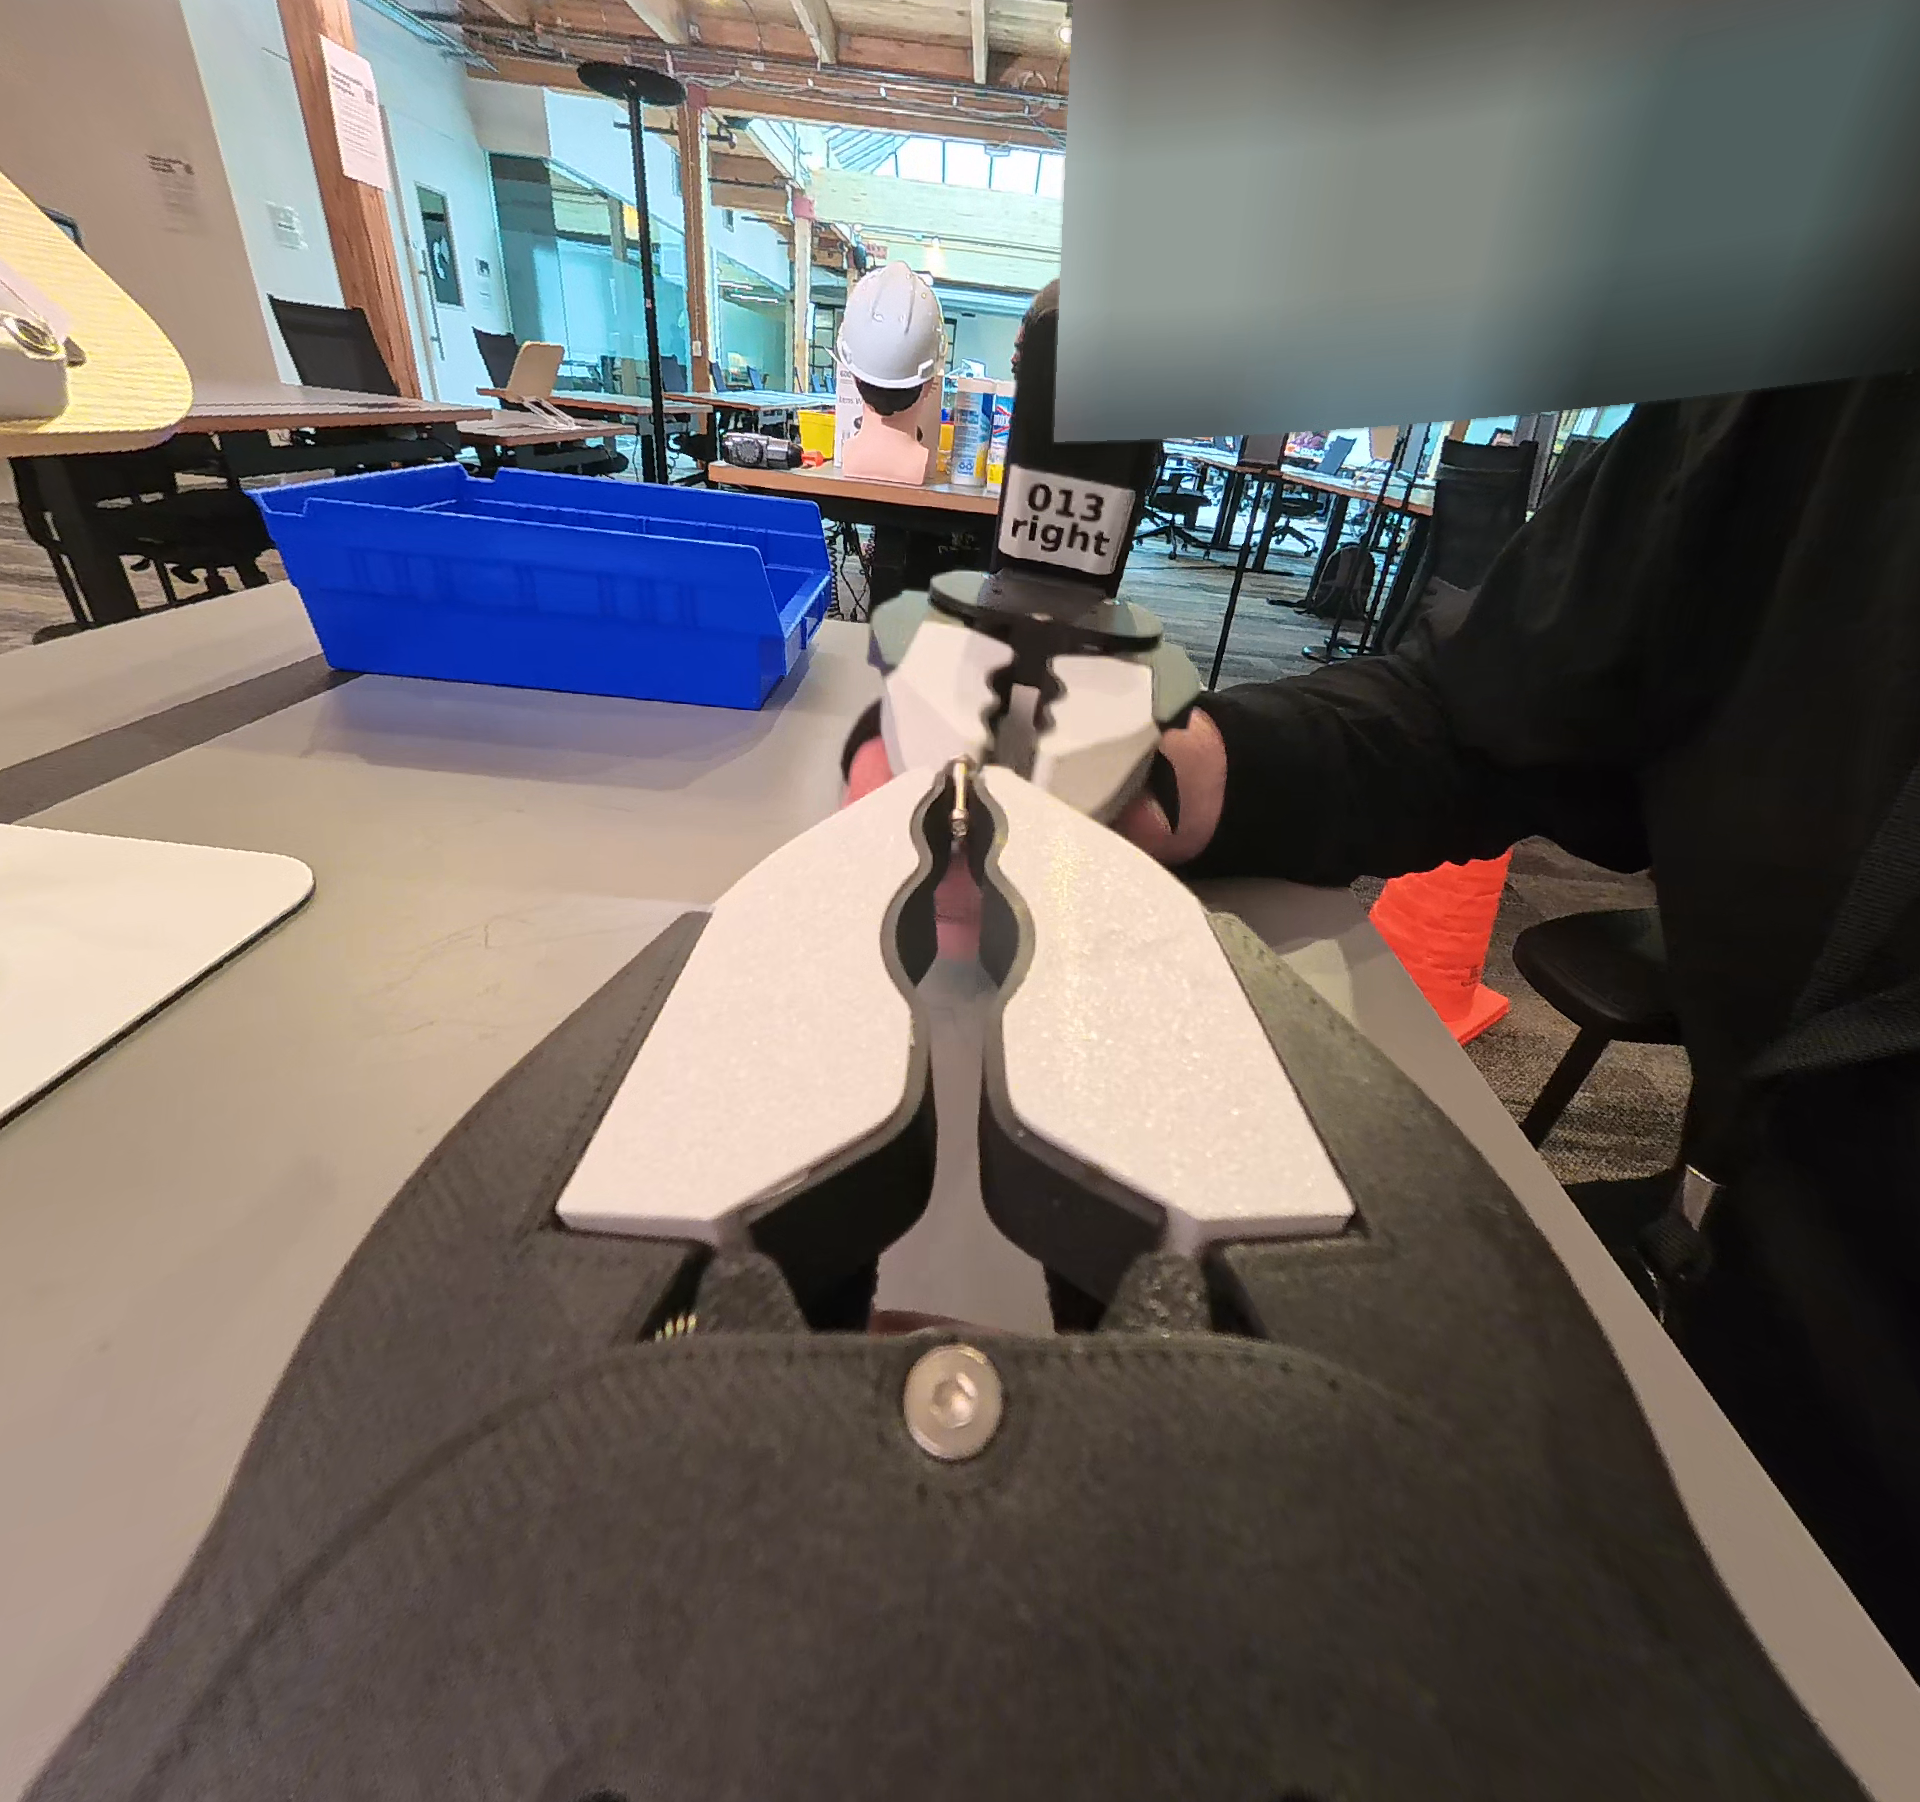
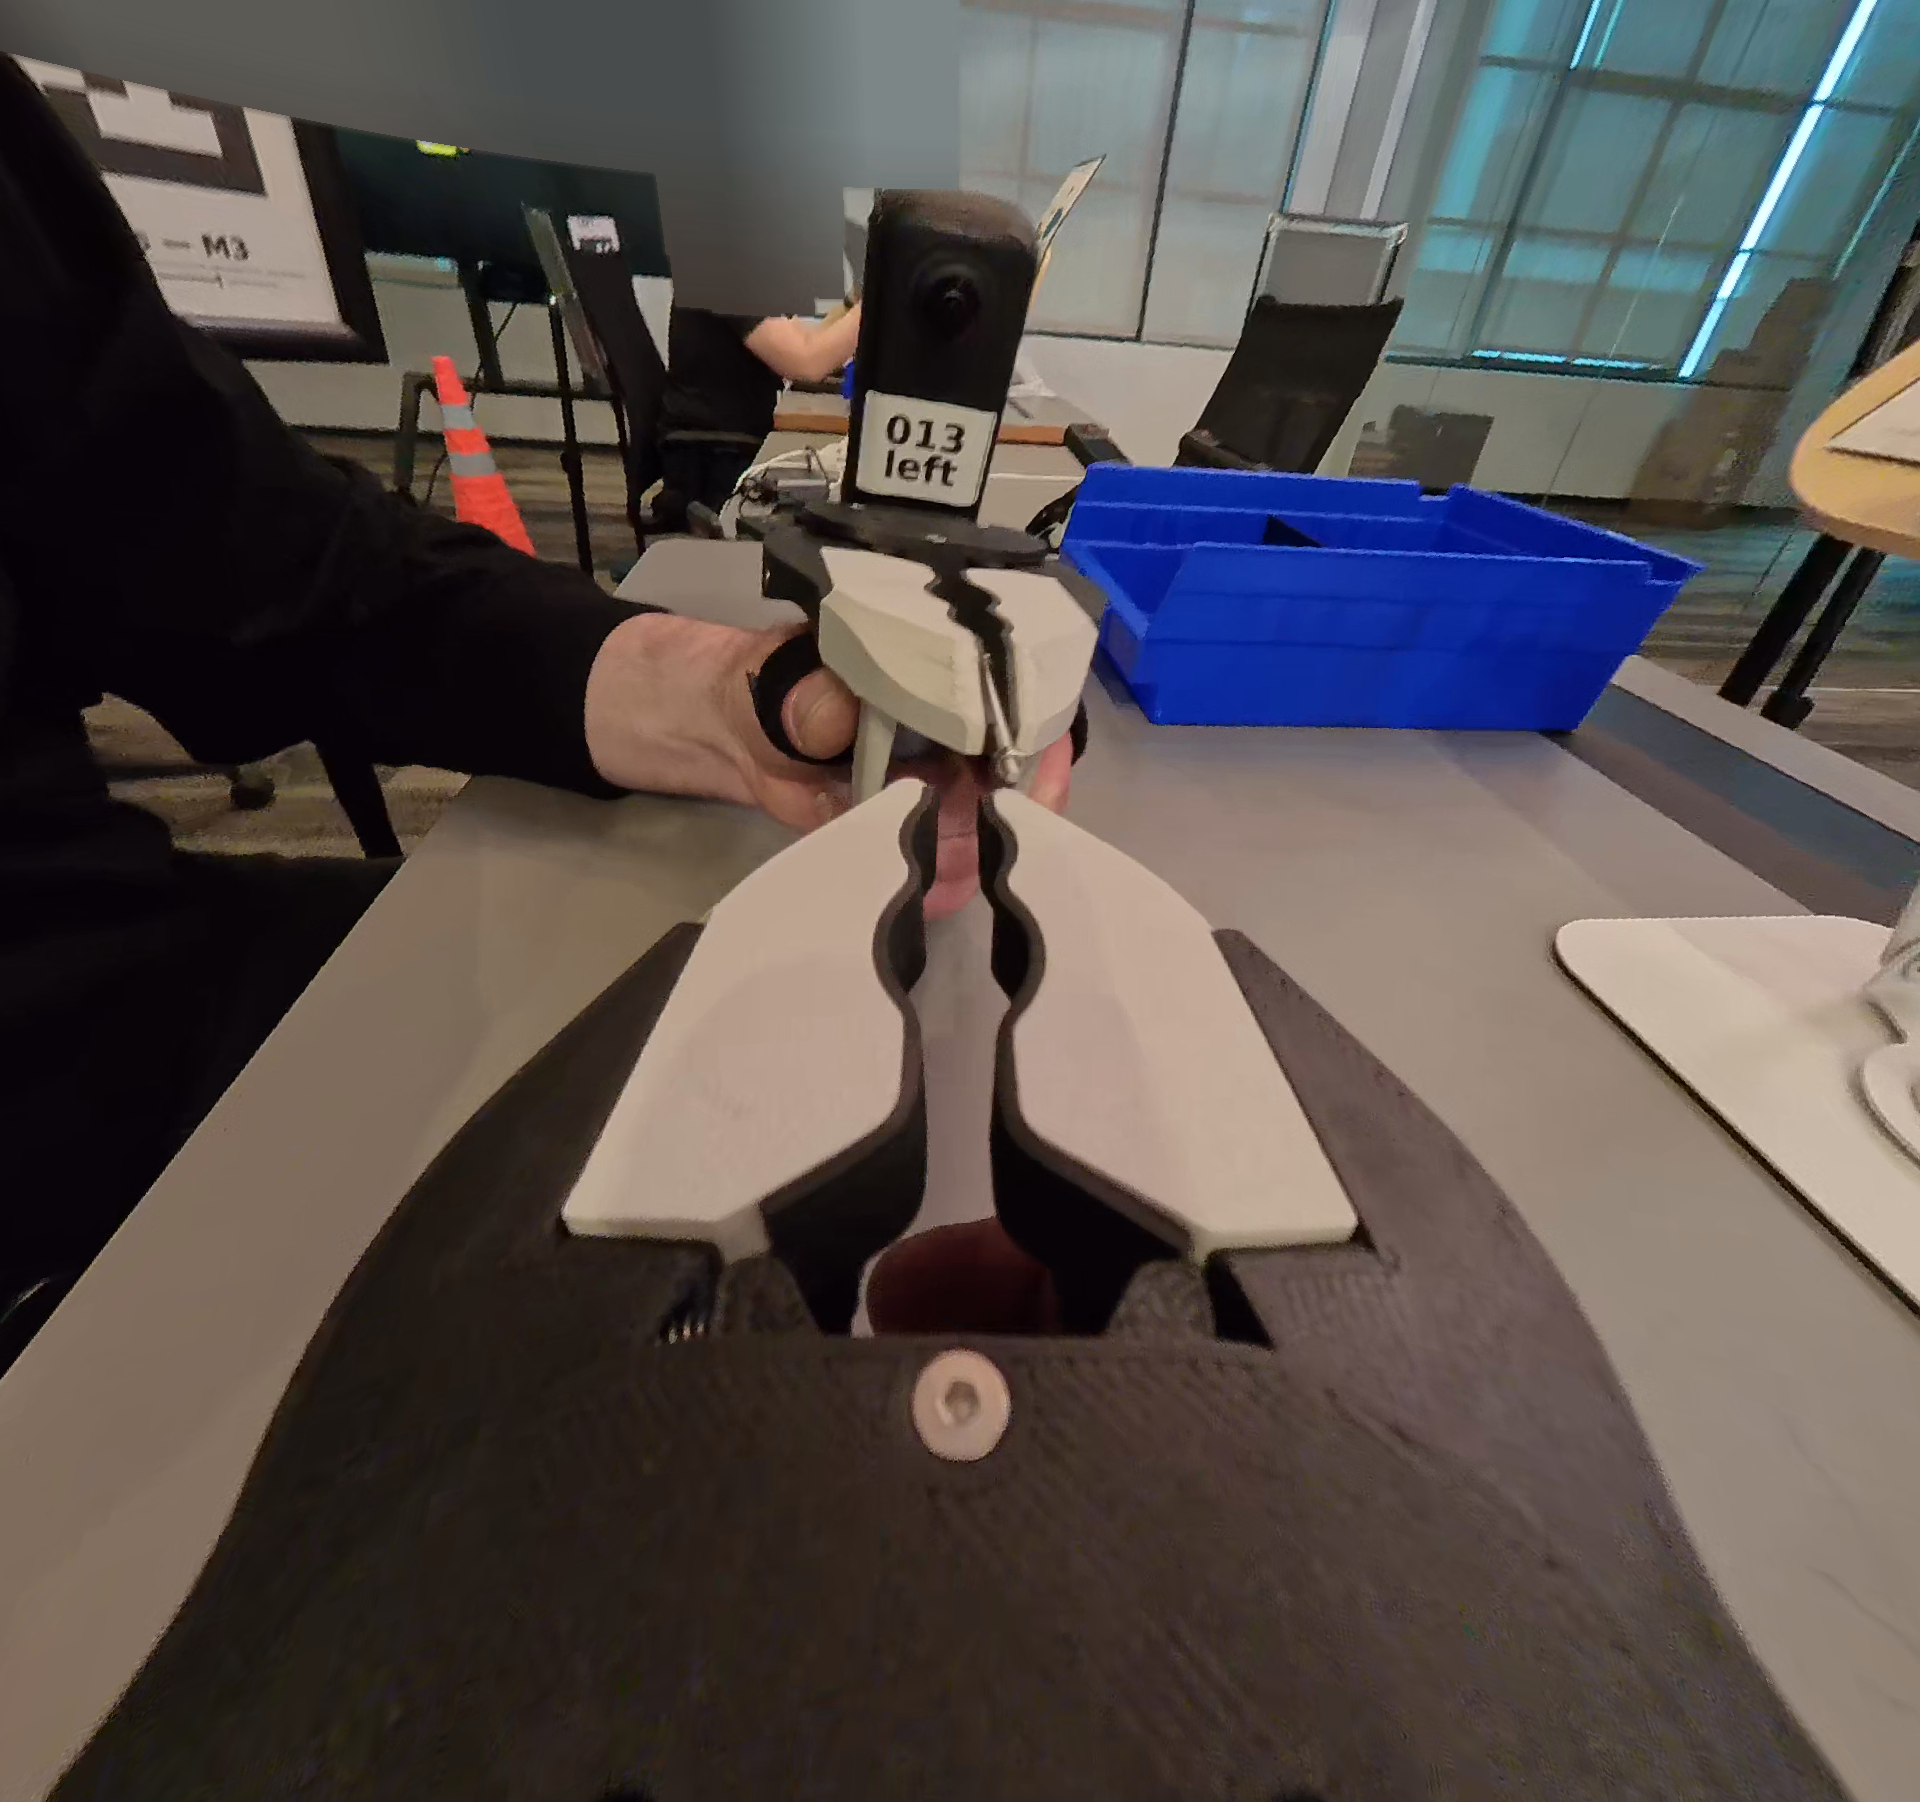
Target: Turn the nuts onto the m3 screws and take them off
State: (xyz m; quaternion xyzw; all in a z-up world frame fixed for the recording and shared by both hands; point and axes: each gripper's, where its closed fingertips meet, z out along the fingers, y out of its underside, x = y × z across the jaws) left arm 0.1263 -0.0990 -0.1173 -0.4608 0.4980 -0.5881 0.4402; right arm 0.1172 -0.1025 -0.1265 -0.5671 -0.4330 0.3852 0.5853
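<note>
Above the bench, left tongs are pinching a screw; right tongs are sitting slightly spread, gripping nothing.

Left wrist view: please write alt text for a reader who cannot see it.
The left gripper, with white plastic fingers, is shut on a small silver metal screw at its tips. The right gripper, held in a black-sleeved hand, faces it closely above a grey table bearing a blue plastic bin.

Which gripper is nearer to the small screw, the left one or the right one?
Left. The left gripper clamps the screw at its fingertips. The right gripper faces it, tips just short of the screw's free end.
</note>
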